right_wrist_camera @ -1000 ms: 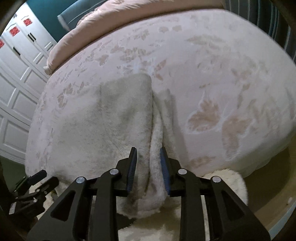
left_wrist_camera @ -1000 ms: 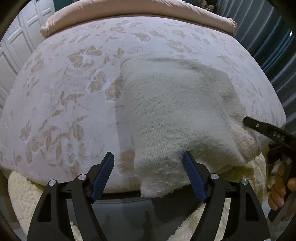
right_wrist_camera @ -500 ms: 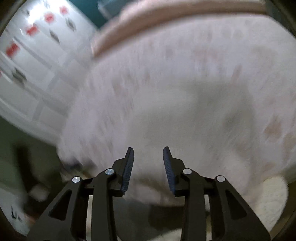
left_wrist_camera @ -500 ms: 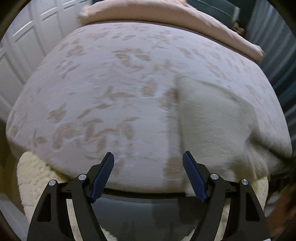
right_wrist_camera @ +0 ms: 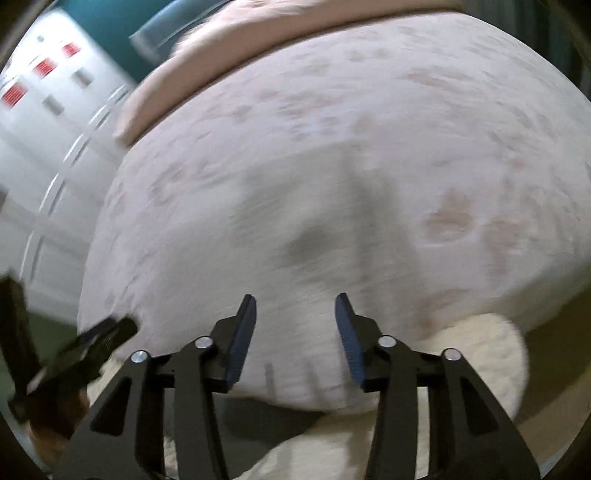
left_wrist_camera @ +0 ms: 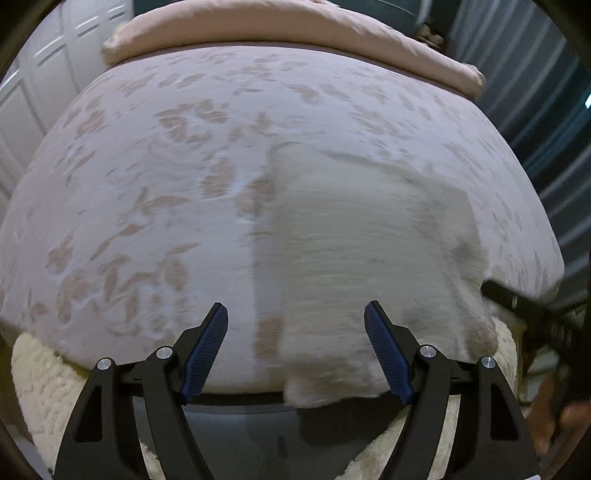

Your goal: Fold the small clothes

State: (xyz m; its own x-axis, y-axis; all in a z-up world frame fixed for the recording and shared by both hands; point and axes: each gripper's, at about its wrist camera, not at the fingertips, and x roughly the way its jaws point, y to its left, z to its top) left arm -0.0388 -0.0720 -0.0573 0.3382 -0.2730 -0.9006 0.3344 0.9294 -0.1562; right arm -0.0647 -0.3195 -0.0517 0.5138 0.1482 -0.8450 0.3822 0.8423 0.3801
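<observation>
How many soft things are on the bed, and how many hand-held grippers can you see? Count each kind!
White knitted garment: 1
Pink folded blanket at the far end of the bed: 1
Fluffy cream blanket at the near edge: 1
Hand-held grippers: 2, the left hand-held gripper and the right hand-held gripper
Total: 5

Bed (left_wrist_camera: 155, 206), pink leaf-patterned cover; folded cream knit garment (left_wrist_camera: 354, 251) lying flat near front edge.

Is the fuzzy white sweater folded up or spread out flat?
Folded. The fuzzy cream knit garment lies as a compact rectangle on the floral pink bedspread, no sleeves sticking out.
</observation>
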